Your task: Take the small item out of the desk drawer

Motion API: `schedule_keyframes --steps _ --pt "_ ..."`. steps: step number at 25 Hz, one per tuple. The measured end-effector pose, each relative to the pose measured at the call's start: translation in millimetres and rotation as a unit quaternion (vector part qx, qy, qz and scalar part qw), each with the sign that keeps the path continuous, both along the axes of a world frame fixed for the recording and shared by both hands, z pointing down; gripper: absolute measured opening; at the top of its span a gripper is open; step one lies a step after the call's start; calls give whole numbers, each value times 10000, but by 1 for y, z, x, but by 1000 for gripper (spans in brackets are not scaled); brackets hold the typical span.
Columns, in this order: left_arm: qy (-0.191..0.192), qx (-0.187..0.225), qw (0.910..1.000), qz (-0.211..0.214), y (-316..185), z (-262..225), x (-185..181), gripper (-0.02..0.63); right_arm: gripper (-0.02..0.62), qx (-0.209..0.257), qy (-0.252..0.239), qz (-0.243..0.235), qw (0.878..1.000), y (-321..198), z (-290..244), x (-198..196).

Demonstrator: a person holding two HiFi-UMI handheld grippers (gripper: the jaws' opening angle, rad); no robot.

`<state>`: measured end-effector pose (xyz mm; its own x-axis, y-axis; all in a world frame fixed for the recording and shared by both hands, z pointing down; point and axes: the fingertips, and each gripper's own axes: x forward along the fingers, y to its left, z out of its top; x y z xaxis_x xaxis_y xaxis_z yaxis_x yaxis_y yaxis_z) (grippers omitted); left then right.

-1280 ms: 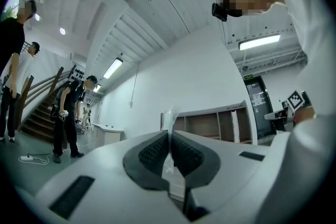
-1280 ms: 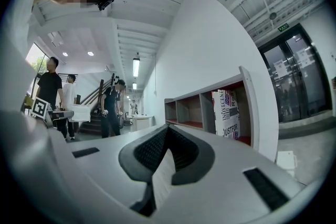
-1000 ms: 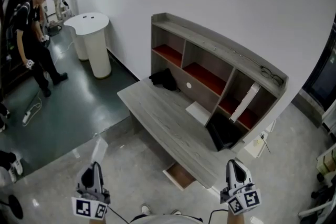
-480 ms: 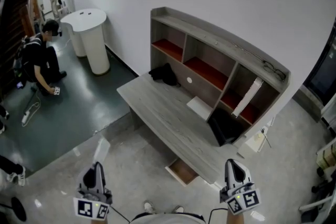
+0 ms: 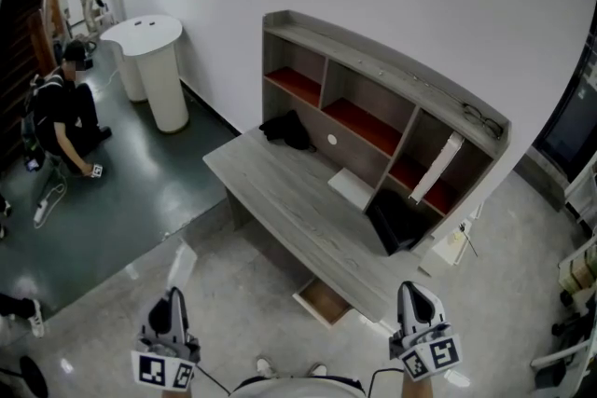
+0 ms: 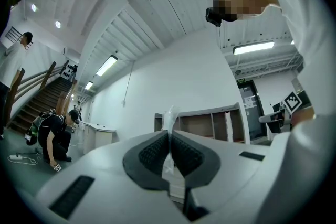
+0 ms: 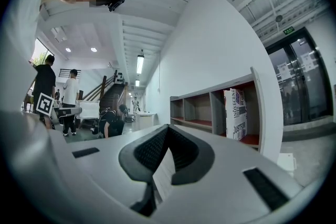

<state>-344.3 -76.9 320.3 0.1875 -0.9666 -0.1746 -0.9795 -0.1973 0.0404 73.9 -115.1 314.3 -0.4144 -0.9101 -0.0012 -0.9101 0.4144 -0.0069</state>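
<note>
A: What is in the left gripper (image 6: 169,134)?

B: Its jaws are clenched on a thin clear packet (image 6: 170,118). The black pads press flat on both faces, and the crinkled top sticks out past the tips.

A: Which way does it run?

B: Its long axis follows the jaws. It points straight out from the gripper, toward the wall and the table (image 5: 280,191). It is edge-on to the left gripper view and looks like a narrow upright sliver there.

A: And the right gripper (image 7: 168,127)?

B: Its jaws are closed tip to tip, with nothing between the pads.

A: Where is the packet in the room?

B: In the head view it shows as a pale strip ahead of the left gripper. It is over the grey floor (image 5: 233,294) and well apart from the drawer (image 5: 325,301).

A: Do the gripper views show that drawer?

B: No, only the head view does. It hangs pulled out under the table's near edge, and its inside is too dim to tell. The right gripper view alone shows print on the tall white board (image 7: 237,113) in the end bay of the shelf unit (image 5: 373,75).
</note>
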Motion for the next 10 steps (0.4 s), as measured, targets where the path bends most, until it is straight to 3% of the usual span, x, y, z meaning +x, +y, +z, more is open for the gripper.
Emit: schedule_keyframes --steps 10 --pt "9 -17 10000 62 -3 3 1 20 21 -2 49 73 10000 3 2 0"
